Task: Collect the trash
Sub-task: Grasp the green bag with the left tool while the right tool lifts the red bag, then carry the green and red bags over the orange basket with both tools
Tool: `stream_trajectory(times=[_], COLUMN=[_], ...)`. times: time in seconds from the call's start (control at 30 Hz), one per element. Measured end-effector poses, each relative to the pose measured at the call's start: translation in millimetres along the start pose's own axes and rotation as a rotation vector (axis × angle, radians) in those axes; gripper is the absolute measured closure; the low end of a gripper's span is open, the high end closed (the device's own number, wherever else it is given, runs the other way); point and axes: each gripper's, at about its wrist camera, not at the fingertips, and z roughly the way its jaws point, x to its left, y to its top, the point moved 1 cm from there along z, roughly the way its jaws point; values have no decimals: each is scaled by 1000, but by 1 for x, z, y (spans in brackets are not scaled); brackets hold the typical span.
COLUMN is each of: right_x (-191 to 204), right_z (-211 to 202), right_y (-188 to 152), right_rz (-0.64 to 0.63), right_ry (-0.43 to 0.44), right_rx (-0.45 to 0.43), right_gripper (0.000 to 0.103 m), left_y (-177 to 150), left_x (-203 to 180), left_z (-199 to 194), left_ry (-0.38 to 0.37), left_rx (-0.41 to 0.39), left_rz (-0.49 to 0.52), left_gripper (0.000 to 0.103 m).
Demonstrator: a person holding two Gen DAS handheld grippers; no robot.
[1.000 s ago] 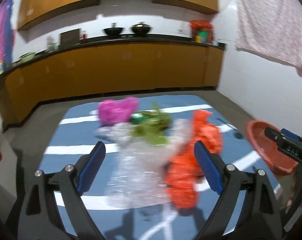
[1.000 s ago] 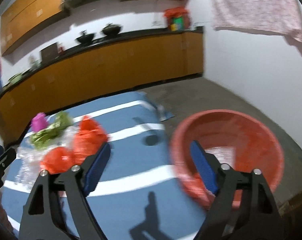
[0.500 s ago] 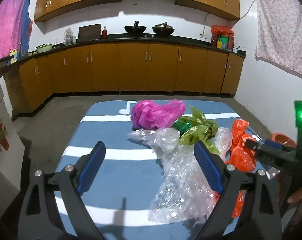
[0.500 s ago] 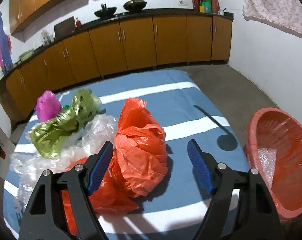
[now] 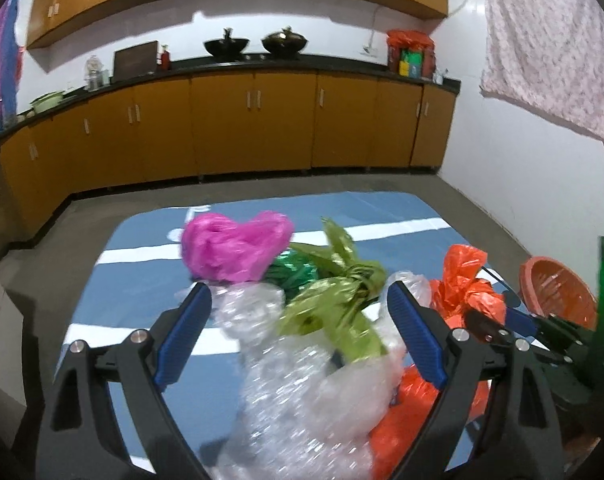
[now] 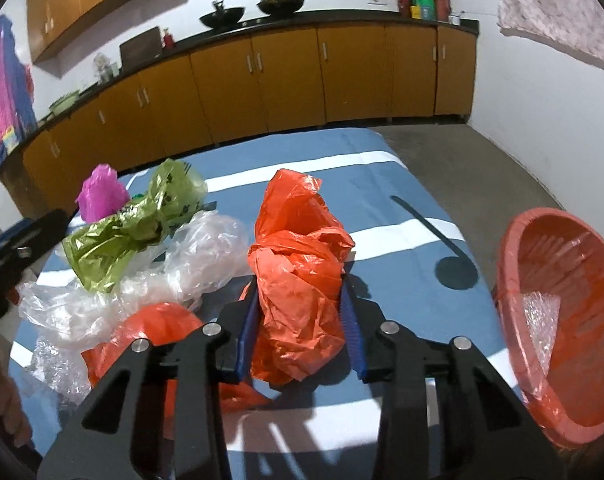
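Observation:
A pile of plastic trash lies on a blue striped table (image 6: 382,184). My right gripper (image 6: 300,304) is shut on an orange plastic bag (image 6: 302,248), its blue pads pressing both sides. My left gripper (image 5: 298,320) is open, hovering over clear bubble wrap (image 5: 298,392) and a green bag (image 5: 334,300). A pink bag (image 5: 234,252) lies farther back. A second orange bag (image 6: 150,328) lies left of the right gripper. A red basket (image 6: 562,320) stands at the table's right edge with a piece of bubble wrap (image 6: 538,316) inside.
Clear plastic film (image 6: 142,280) spreads between the green and orange bags. Wooden kitchen cabinets (image 5: 254,124) run along the back wall beyond a strip of grey floor. A white wall is on the right.
My right gripper has closed on the orange bag it was open around. My left gripper has moved right and forward over the bubble wrap and green bag, still open.

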Motion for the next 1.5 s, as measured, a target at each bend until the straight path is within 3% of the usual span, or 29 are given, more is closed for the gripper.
stream_trajectory(times=[0.37,0.43,0.5,0.63,1.1,1.5], right_x=[-35,-36,-38,-38,-53,-85], right_z=[-14,-14,-14,-17,-64,-115], right_y=[-2,-2,-2,-4,-3,-8], right_rz=[73,77,82,84,95,121], right_ry=[-12,-13,-12,-9,-18,-89], right_rx=[-18,-16,-16,-18,-90,-167], right_gripper=[65,65,65,65,65,65], left_y=[0,-2,-4,-4,20,22], left_x=[-22,-22,-23,-22,-32,-92], left_z=[56,61,65,59,-4,-42], left_ry=[-16,-23,-39,-74,-155,-291], left_rx=[174,194,215,199,64,37], left_rz=[50,44,40,28,20,64], left_gripper=[46,55,75,92,95,95])
